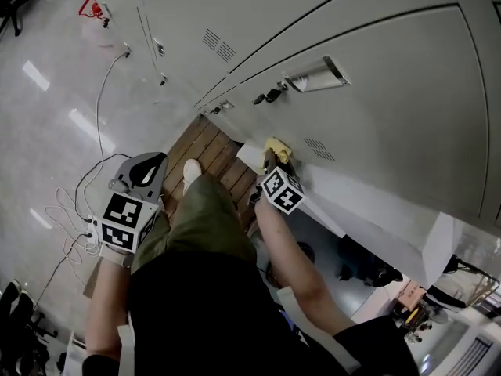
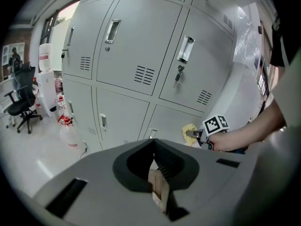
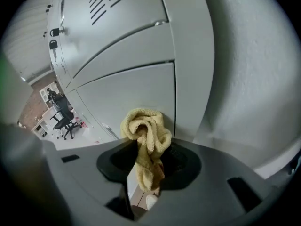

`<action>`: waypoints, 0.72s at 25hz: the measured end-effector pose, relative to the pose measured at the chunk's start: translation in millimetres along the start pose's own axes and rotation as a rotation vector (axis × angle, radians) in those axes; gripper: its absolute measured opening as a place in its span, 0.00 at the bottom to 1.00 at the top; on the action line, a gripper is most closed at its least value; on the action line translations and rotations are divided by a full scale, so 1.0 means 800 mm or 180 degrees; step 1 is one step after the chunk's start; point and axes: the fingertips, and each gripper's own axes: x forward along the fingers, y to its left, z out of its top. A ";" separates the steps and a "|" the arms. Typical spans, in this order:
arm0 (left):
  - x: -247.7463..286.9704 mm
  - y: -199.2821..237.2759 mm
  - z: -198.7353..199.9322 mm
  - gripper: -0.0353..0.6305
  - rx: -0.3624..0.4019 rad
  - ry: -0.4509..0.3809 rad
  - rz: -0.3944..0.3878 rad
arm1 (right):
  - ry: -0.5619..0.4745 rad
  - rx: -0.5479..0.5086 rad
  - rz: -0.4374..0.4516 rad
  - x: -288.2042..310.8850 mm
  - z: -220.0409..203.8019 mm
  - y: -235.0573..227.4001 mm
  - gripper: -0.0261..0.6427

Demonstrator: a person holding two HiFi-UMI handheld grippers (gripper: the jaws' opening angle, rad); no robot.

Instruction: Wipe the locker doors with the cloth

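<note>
Yellow cloth (image 3: 146, 135) pinched in right gripper (image 3: 149, 171), up against a low locker door (image 3: 136, 98) by its edge. Left gripper (image 2: 159, 192) pressed together, empty, off to the side. Judged mid-wipe, upper doors (image 2: 127, 46) likely still to do. No readable writing, only square markers.

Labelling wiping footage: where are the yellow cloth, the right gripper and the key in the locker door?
yellow cloth (image 3: 143, 131): right gripper view, its bunched top fold.
right gripper (image 1: 271, 161): head view, between its jaw tips.
key (image 2: 178, 73): left gripper view, hanging from the lock.
</note>
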 end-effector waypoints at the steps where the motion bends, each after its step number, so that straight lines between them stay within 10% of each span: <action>1: 0.001 0.001 -0.002 0.07 -0.0022 0.0003 0.0012 | 0.0024 -0.0019 -0.0015 0.004 -0.004 -0.001 0.25; 18: 0.025 0.038 -0.066 0.07 -0.0459 0.0141 0.0283 | 0.0453 -0.0309 -0.0264 0.096 -0.080 -0.006 0.25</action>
